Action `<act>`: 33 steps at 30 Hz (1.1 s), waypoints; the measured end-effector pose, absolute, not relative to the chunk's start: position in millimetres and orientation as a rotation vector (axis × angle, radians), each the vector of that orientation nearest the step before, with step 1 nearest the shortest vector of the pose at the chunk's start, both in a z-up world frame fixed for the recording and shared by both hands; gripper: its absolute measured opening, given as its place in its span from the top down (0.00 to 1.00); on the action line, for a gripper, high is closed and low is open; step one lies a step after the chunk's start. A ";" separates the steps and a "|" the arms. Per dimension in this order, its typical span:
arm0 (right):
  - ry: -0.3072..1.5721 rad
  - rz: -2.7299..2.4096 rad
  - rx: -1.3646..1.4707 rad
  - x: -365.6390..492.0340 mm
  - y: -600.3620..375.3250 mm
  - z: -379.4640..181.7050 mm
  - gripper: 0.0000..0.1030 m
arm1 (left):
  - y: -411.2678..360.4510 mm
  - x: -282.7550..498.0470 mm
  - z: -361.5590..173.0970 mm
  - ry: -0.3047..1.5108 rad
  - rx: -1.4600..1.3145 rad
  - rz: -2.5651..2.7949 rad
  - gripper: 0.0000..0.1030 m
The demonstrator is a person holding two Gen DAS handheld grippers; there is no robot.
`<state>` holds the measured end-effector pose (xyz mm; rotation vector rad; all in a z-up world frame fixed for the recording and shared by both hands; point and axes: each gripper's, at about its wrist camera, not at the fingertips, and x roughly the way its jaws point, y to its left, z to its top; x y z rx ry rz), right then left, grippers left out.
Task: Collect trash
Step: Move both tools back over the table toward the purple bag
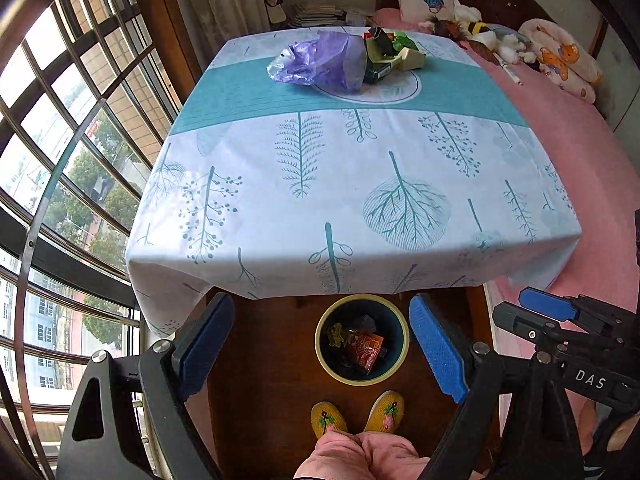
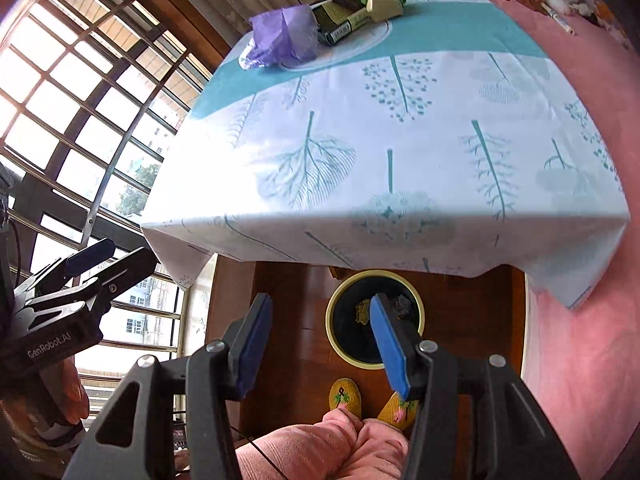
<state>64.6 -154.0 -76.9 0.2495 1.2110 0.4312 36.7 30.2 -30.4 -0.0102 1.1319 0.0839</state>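
Both grippers hang low in front of the person, over the wooden floor. Left gripper (image 1: 322, 354) has its blue pads spread wide with nothing between them, and the bin (image 1: 362, 339) sits on the floor right below that gap. Right gripper (image 2: 316, 348) is spread too and holds nothing; its right pad crosses in front of the bin's (image 2: 374, 318) rim in its own view. Inside the bin lie a red wrapper (image 1: 364, 350) and a few darker scraps. Just nearer than the bin are two yellow knitted slippers (image 1: 328, 420) and pink trouser legs.

Beyond the bin, the tabletop (image 1: 352, 168) is covered by a white and teal cloth printed with leaves, its edge draping down above the bin. At the far end of the tabletop the remaining trash sits bunched together: a crumpled purple plastic bag (image 1: 320, 62), and touching its right side a dark green box (image 1: 378, 70) with more packaging piled behind it. A pink bed (image 1: 580, 152) runs along the right side.
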 end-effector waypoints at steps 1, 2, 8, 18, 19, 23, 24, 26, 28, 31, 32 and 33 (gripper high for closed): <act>1.193 0.441 0.246 66.5 -155.4 -69.4 0.47 | 31.4 37.9 -23.3 1.121 -0.011 0.091 0.15; 1.174 0.452 0.245 68.4 -154.9 -61.8 0.45 | 31.4 38.0 -17.1 1.109 -0.008 0.100 0.15; 1.077 0.501 0.229 90.3 -152.1 -17.5 0.42 | 39.8 43.4 20.4 1.041 0.004 0.148 0.15; 0.998 0.560 0.151 156.1 -124.4 25.4 0.31 | 63.4 79.9 45.3 0.988 -0.012 0.180 0.14; 0.993 0.564 0.144 164.2 -119.9 27.6 0.30 | 67.0 87.2 43.3 0.988 -0.015 0.176 0.14; 0.982 0.551 0.097 200.5 -98.1 28.7 0.25 | 85.9 122.8 32.9 1.003 -0.018 0.153 0.14; 0.984 0.542 0.085 210.8 -92.0 27.5 0.25 | 92.0 133.2 29.8 1.007 -0.017 0.142 0.14; 0.993 0.520 0.069 232.6 -80.4 24.4 0.25 | 105.7 156.0 22.5 1.020 -0.015 0.125 0.14; 1.005 0.492 0.059 256.3 -69.5 22.1 0.25 | 121.7 180.6 15.6 1.044 -0.017 0.116 0.14; 1.022 0.456 0.047 292.7 -52.7 21.0 0.24 | 147.9 216.3 8.9 1.073 -0.039 0.090 0.14; 1.020 0.451 0.038 305.1 -46.7 21.5 0.24 | 154.9 227.6 7.1 1.077 -0.038 0.080 0.14; 1.015 0.443 0.025 317.2 -40.0 22.1 0.24 | 161.8 239.4 5.0 1.081 -0.032 0.072 0.14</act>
